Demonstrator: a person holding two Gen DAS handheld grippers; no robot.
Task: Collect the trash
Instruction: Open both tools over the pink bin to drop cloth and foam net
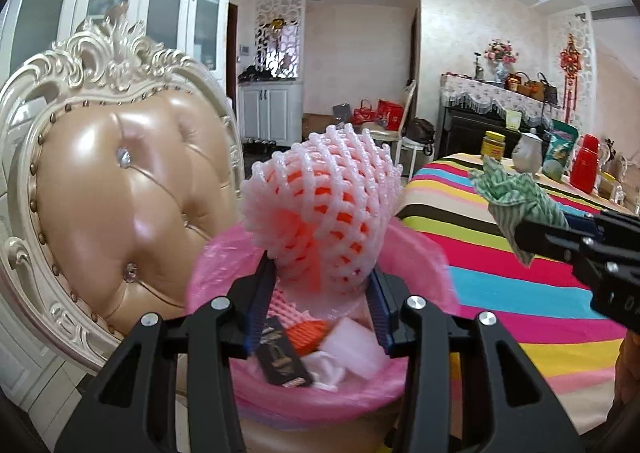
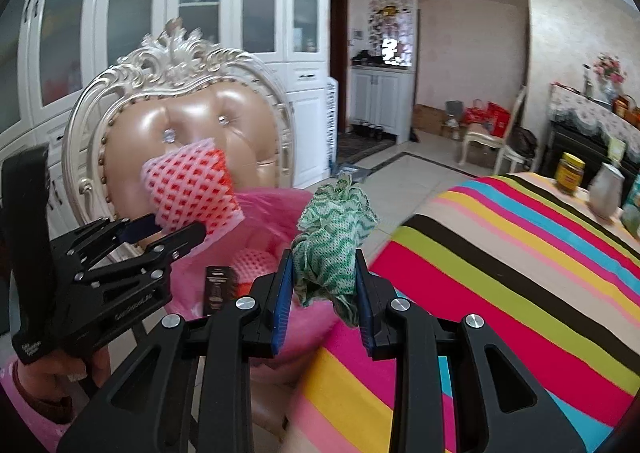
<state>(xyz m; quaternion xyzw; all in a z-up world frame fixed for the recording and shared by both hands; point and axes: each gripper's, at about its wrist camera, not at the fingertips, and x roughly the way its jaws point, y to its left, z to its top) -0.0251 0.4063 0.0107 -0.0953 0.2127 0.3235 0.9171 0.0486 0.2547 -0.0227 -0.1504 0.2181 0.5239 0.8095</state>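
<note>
My left gripper point(image 1: 320, 273) is shut on a pink foam fruit net with an orange lining point(image 1: 324, 201), held just above a bin lined with a pink bag point(image 1: 224, 265) that stands on a chair seat. Inside the bin lie another foam net, a small black box point(image 1: 280, 357) and white scraps. My right gripper point(image 2: 322, 273) is shut on a crumpled green-and-white cloth point(image 2: 332, 237), held over the edge of the striped tablecloth beside the bin. The left gripper point(image 2: 176, 233) with its net point(image 2: 192, 189) shows at the left of the right wrist view.
An ornate cream chair with a tan leather back point(image 1: 120, 189) stands right behind the bin. The table with the striped cloth point(image 1: 520, 293) carries a jar point(image 1: 493, 145), a white pitcher point(image 1: 528, 157), packets and a red flask point(image 1: 586, 163). White cabinets point(image 2: 180, 13) line the wall.
</note>
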